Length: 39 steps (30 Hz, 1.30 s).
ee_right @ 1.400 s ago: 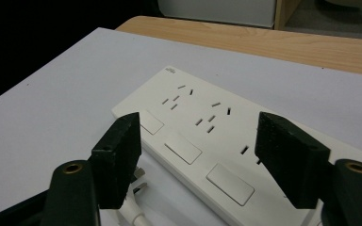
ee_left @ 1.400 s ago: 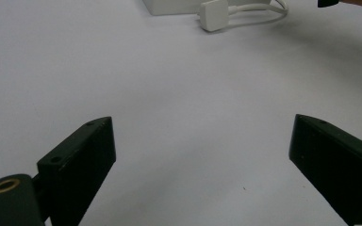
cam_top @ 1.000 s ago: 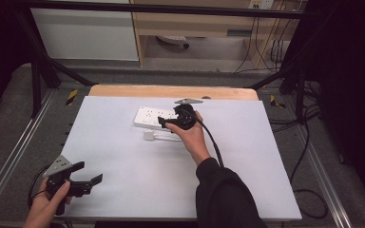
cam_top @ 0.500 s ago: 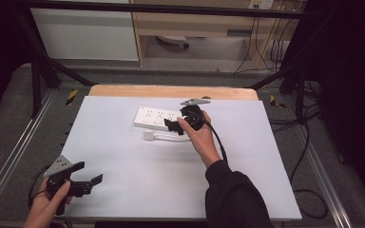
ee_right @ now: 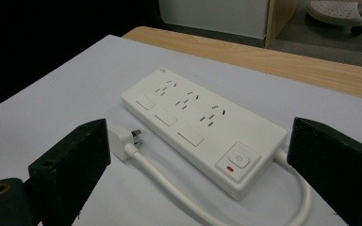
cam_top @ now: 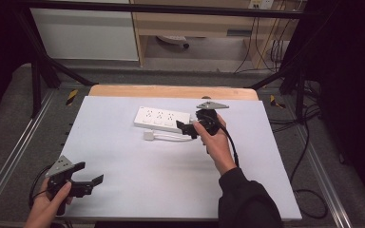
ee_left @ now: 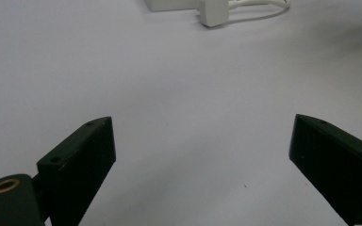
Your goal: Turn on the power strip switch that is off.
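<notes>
White and rectangular, the plastic power strip (cam_top: 162, 118) lies flat toward the far middle of the pale grey table (cam_top: 133, 185), its white plug (ee_right: 121, 142) and looped cable (ee_right: 169, 186) just beside it. Right gripper (cam_top: 189, 128) hovers at the strip's switch end, jaws spread wide, holding nothing. Left gripper (cam_top: 89, 181) rests near the front-left corner, equally wide apart and empty.
</notes>
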Available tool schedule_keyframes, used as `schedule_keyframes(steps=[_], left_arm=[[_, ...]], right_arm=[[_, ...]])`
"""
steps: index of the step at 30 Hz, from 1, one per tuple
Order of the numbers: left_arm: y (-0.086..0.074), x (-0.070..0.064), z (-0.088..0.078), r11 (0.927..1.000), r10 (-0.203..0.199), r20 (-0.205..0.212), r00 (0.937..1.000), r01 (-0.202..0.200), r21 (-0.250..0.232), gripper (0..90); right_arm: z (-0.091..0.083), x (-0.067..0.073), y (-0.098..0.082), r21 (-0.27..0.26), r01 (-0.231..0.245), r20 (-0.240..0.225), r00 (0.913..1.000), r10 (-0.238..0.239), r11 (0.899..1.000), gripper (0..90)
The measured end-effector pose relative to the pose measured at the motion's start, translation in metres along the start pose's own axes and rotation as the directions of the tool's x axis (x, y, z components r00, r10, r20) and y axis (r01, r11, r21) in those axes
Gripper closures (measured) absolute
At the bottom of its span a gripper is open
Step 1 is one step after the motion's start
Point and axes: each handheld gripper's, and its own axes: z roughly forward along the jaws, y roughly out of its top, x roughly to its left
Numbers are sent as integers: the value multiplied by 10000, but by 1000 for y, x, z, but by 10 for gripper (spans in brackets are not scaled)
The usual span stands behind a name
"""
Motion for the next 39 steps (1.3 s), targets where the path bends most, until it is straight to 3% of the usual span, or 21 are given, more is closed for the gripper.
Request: schedule_keyframes(steps=[4,7,15,24,30,39], left_arm=[[0,0,0,10000,-11,-36,10000,11,-10,79],[0,0,0,10000,-17,-39,10000,17,-10,79],[0,1,0,10000,-56,-65,10000,56,13,79],[0,1,1,10000,-64,-94,9999,65,29,79],[0,1,1,10000,-71,-121,9999,71,36,79],[0,1,1,10000,-88,-132,9999,89,23,79]], right_arm=[[-15,-6,-6,-52,20,111,9999,-19,10000,70],[-26,-10,-10,-163,320,439,9985,-313,9994,70],[-59,-24,-29,-439,242,623,9978,-214,9987,79],[-99,-38,-59,-998,-137,905,9956,228,9949,75],[-121,-49,-80,-1468,-77,1516,9880,302,9891,75],[-137,-63,-114,-1264,-111,1963,9799,360,9919,72]])
